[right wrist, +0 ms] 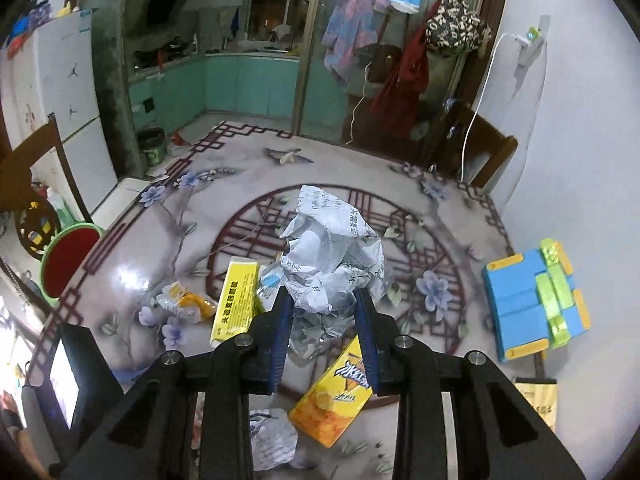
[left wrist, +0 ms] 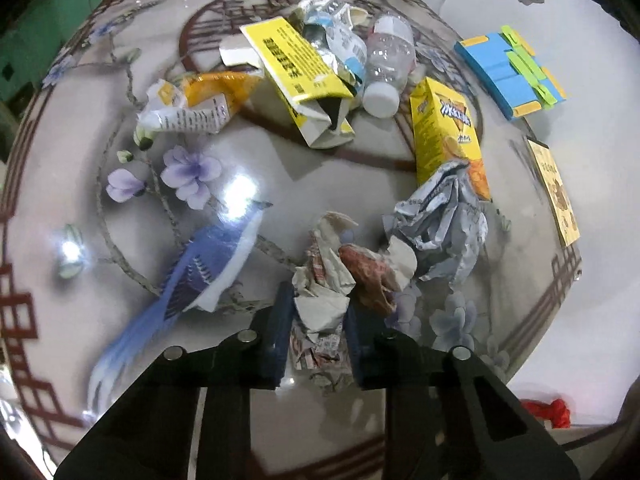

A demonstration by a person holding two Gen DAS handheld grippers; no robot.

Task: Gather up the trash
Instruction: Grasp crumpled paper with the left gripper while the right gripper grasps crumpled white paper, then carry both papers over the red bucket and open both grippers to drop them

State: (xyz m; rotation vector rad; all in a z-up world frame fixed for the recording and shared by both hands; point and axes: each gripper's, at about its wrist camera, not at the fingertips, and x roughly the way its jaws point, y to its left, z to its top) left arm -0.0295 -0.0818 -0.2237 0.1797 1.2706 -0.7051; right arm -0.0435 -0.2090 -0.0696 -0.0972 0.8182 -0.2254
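Note:
My left gripper (left wrist: 318,300) is shut on a crumpled white and red-brown wrapper (left wrist: 324,276), just above the table. A crumpled grey printed paper (left wrist: 440,224) lies to its right. My right gripper (right wrist: 322,300) is shut on a large crumpled white printed paper (right wrist: 332,248) and holds it above the table. More trash lies on the table: an open yellow box (left wrist: 296,64), an orange pouch (left wrist: 192,100), a clear plastic bottle (left wrist: 388,60), foil wrappers (left wrist: 332,32) and a yellow-orange snack box (left wrist: 448,132), which also shows in the right wrist view (right wrist: 336,396).
The table (left wrist: 280,168) has a glossy flower and bird print. A blue box with green and yellow pieces (left wrist: 512,72) and a yellow card (left wrist: 554,188) lie at its right edge. A chair (right wrist: 480,152) and a wall stand beyond it. A red stool (right wrist: 68,256) is at the left.

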